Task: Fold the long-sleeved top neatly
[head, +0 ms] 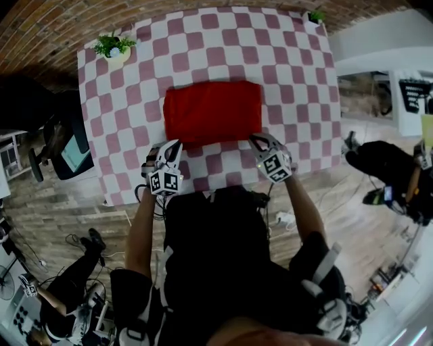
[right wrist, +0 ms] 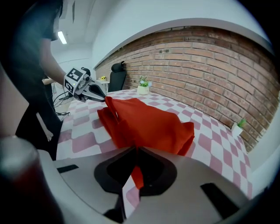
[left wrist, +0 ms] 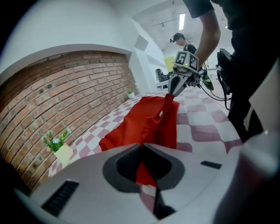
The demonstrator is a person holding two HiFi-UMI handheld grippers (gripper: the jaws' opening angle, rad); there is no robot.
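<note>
Head view: a red long-sleeved fabric top (head: pixel 212 111) lies as a folded rectangle in the middle of the pink-and-white checked table (head: pixel 298 74). The left gripper (head: pixel 172 145) and right gripper (head: pixel 258 140) each pinch a near corner of it, close to the table's front edge. A small pale pot (head: pixel 116 57) holding a green plant stands at the far left corner, and a second potted plant (head: pixel 315 17) at the far right, both well apart from the top. Bare checks surround the top.

Left gripper view: the jaws are closed on a thin fold of red cloth. The near edge hangs raised between both grippers. The brick wall (left wrist: pixel 65 92) runs along the table's far side.

Right gripper view: the jaws are likewise clamped on red fabric, with open tabletop beside it.
</note>
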